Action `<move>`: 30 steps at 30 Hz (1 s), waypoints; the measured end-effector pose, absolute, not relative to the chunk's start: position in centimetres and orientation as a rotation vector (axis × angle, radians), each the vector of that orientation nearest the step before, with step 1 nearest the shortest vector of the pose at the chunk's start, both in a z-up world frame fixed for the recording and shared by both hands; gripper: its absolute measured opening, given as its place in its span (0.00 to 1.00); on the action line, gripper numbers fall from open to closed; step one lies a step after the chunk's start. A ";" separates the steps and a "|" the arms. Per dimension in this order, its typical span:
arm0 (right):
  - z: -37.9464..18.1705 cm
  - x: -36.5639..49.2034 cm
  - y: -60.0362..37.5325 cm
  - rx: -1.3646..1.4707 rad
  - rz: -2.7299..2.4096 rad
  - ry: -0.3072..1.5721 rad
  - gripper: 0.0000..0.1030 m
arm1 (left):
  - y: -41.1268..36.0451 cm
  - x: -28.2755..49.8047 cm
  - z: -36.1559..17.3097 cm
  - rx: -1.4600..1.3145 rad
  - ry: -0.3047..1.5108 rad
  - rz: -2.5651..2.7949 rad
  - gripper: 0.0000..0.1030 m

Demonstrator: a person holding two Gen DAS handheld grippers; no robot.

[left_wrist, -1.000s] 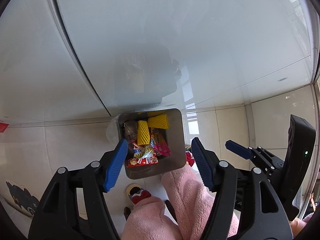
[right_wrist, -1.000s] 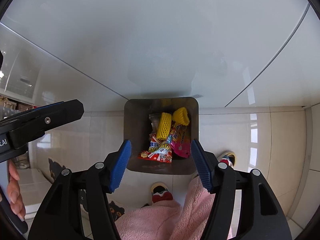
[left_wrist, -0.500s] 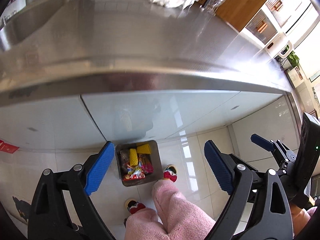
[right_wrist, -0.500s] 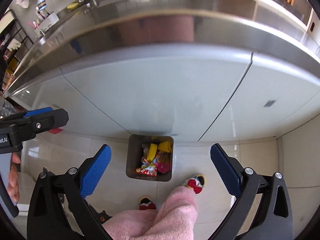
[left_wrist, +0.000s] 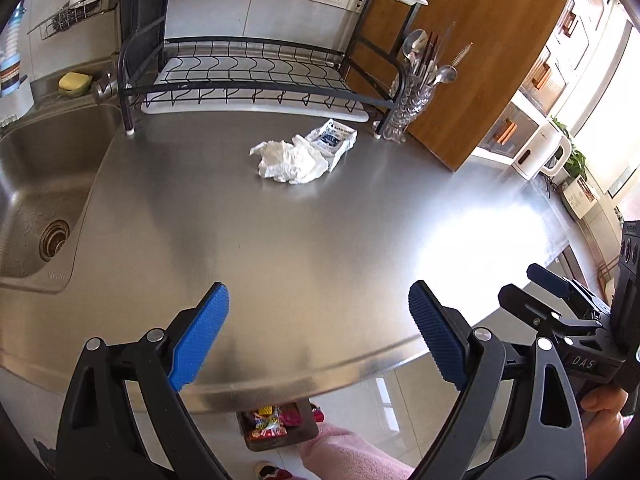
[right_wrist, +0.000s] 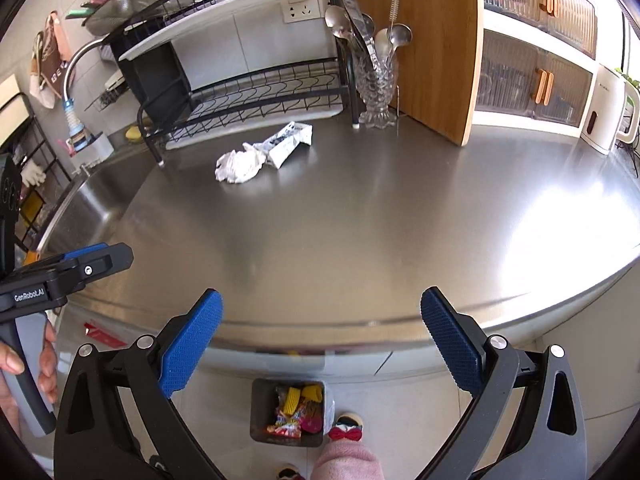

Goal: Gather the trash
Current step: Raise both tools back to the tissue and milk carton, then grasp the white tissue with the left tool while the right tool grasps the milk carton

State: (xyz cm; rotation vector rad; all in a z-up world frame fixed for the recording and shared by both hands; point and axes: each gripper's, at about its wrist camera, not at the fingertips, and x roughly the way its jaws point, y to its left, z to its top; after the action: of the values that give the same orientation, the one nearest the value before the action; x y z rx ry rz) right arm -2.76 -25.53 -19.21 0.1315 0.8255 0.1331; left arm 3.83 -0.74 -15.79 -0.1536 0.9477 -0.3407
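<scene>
A crumpled white tissue point(left_wrist: 289, 159) and a white-and-blue wrapper point(left_wrist: 333, 139) lie together on the steel counter point(left_wrist: 320, 240) in front of the dish rack; both also show in the right wrist view, tissue point(right_wrist: 239, 165) and wrapper point(right_wrist: 290, 143). A grey trash bin point(right_wrist: 288, 412) with colourful wrappers stands on the floor below the counter edge, partly hidden in the left wrist view point(left_wrist: 276, 426). My left gripper point(left_wrist: 318, 340) is open and empty above the counter's front edge. My right gripper point(right_wrist: 320, 344) is open and empty too.
A sink point(left_wrist: 40, 200) is at the left. A black dish rack point(left_wrist: 248, 76), a glass holder with spoons point(left_wrist: 412, 100) and a wooden board point(left_wrist: 472, 60) stand at the back. A white kettle point(right_wrist: 608, 116) is at the far right. Pink-sleeved legs and slippers point(right_wrist: 346, 432) are by the bin.
Both grippers have risen from over the trash bin to above the counter and opened wider. The counter top with the tissue and wrapper has come into view.
</scene>
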 end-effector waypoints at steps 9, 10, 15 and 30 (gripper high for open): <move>-18.3 7.2 -25.7 0.153 0.168 0.863 0.97 | -2.0 11.4 -16.4 -0.140 0.956 -0.281 0.84; -18.5 8.5 -25.7 0.160 0.163 0.883 0.97 | -2.2 12.3 -16.7 -0.134 0.959 -0.284 0.84; -19.1 14.5 -25.0 0.231 0.185 0.926 0.96 | -2.9 16.2 -18.4 -0.102 0.979 -0.304 0.83; -22.8 24.2 -21.7 0.276 0.217 1.032 0.84 | -3.3 22.0 -23.2 -0.038 1.085 -0.337 0.67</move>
State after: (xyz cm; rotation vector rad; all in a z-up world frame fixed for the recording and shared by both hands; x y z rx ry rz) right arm 24.25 -21.73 -22.77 0.2764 1.0323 0.2170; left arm 22.01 -3.28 -23.25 -0.0379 1.0854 -0.3370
